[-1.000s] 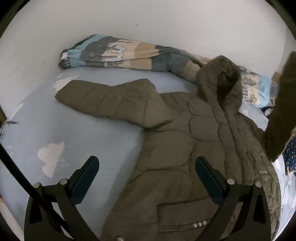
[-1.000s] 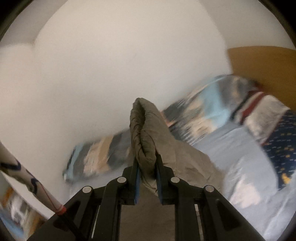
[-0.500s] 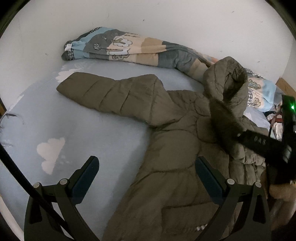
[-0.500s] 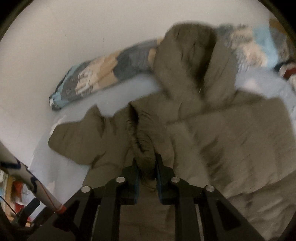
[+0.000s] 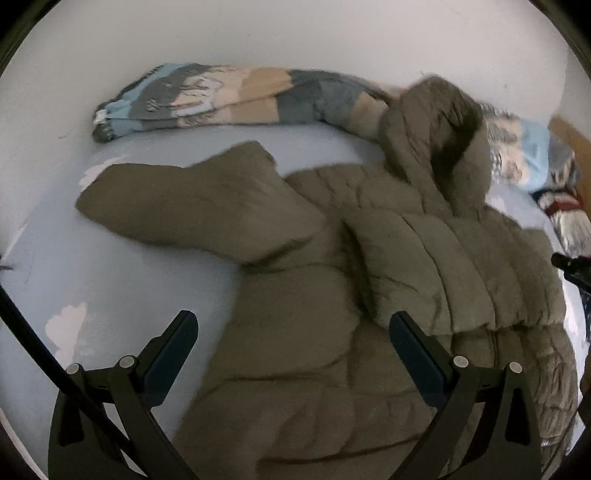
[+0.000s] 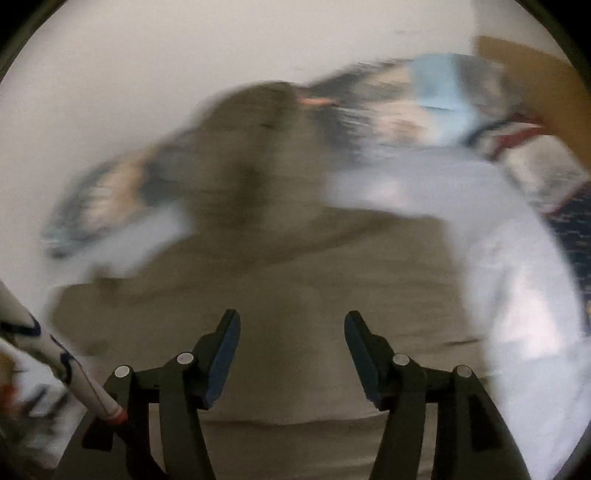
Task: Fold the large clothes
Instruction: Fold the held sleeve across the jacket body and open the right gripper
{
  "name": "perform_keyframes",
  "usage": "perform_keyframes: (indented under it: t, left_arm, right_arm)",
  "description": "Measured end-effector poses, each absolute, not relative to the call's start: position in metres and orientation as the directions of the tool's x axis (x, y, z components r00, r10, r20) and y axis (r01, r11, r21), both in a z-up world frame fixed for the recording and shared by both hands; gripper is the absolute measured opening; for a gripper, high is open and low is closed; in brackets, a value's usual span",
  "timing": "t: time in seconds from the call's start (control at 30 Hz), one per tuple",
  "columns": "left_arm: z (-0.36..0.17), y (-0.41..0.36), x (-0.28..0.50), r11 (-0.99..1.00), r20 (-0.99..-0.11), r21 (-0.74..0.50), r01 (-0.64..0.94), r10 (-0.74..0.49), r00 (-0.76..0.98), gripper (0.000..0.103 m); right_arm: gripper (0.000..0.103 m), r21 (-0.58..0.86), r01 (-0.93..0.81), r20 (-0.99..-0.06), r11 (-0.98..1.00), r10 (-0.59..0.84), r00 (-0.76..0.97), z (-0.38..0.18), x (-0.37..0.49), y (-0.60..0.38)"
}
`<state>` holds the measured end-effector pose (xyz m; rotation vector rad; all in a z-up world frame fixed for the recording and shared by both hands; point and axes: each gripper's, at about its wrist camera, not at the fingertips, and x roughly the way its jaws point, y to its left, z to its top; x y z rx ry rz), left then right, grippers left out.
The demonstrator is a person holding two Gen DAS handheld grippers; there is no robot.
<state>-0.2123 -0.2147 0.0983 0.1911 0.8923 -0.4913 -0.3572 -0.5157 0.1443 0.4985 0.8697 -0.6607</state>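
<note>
jacket (image 5: pixel 369 258): matt quilted cloth | bedsheet (image 5: pixel 110 277): smooth cloth

The jacket (image 5: pixel 332 295) lies spread on the bed (image 5: pixel 122 280), filling the middle and right of the left wrist view. Its hood (image 5: pixel 439 136) points toward the wall (image 5: pixel 295 33) and rests against the rolled blanket (image 5: pixel 229 96), which runs along the wall behind the jacket. One sleeve (image 5: pixel 192 206) stretches out to the left across the bed sheet. The other sleeve (image 5: pixel 461 273) lies folded over the jacket's body, on its right half. To the right of the hood, more bedding (image 5: pixel 554 199) sits at the bed's far corner. The left claw (image 5: pixel 291 354) hangs over the jacket's lower part; the right claw (image 6: pixel 291 354) hangs over the jacket's body, nothing between its fingers.
</note>
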Motion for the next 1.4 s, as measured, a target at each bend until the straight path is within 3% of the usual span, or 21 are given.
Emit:
perform_keyframes:
  t: [0.13, 0.23, 0.4, 0.53, 0.7, 0.87, 0.97, 1.07, 1.23, 1.4]
  left_arm:
    - [0.086, -0.238, -0.216, 0.853, -0.805, 0.006, 0.521, -0.305, 0.509, 0.103]
    - [0.067, -0.248, -0.214, 0.842, -0.844, 0.051, 0.537, -0.25, 0.474, 0.103]
    - [0.059, -0.249, -0.212, 0.837, -0.863, 0.055, 0.545, -0.235, 0.447, 0.103]
    - [0.079, -0.236, -0.214, 0.843, -0.837, 0.016, 0.538, -0.283, 0.468, 0.103]
    - [0.089, -0.22, -0.215, 0.85, -0.83, 0.005, 0.527, -0.29, 0.476, 0.103]
    - [0.097, -0.196, -0.206, 0.869, -0.825, -0.001, 0.496, -0.28, 0.49, 0.103]
    - [0.099, -0.183, -0.197, 0.881, -0.826, -0.023, 0.472, -0.283, 0.487, 0.103]
    - [0.101, -0.171, -0.189, 0.886, -0.828, -0.03, 0.463, -0.281, 0.486, 0.103]
    - [0.107, -0.152, -0.176, 0.903, -0.823, -0.066, 0.424, -0.289, 0.488, 0.103]
    - [0.11, -0.133, -0.167, 0.923, -0.819, -0.085, 0.375, -0.279, 0.5, 0.103]
  right_arm:
    - [0.063, 0.106, 0.795, -0.88, 0.597, -0.316, 0.354, 0.099, -0.39, -0.568]
    - [0.065, 0.167, 0.807, -0.912, 0.566, -0.221, 0.344, 0.067, -0.404, -0.591]
    - [0.067, 0.133, 0.816, -0.922, 0.562, -0.232, 0.31, 0.07, -0.402, -0.596]
    - [0.068, 0.12, 0.781, -0.87, 0.613, -0.315, 0.381, 0.112, -0.394, -0.551]
    - [0.068, 0.169, 0.666, -0.846, 0.726, -0.239, 0.476, 0.128, -0.363, -0.482]
    - [0.068, 0.152, 0.577, -0.855, 0.803, -0.187, 0.485, 0.116, -0.311, -0.424]
    - [0.077, 0.044, 0.56, -0.892, 0.827, -0.22, 0.395, 0.093, -0.282, -0.402]
    - [0.079, -0.001, 0.547, -0.911, 0.837, -0.227, 0.346, 0.075, -0.277, -0.396]
    - [0.079, 0.114, 0.557, -0.887, 0.823, -0.168, 0.43, 0.117, -0.307, -0.398]
    - [0.081, 0.145, 0.607, -0.845, 0.781, -0.221, 0.486, 0.174, -0.382, -0.377]
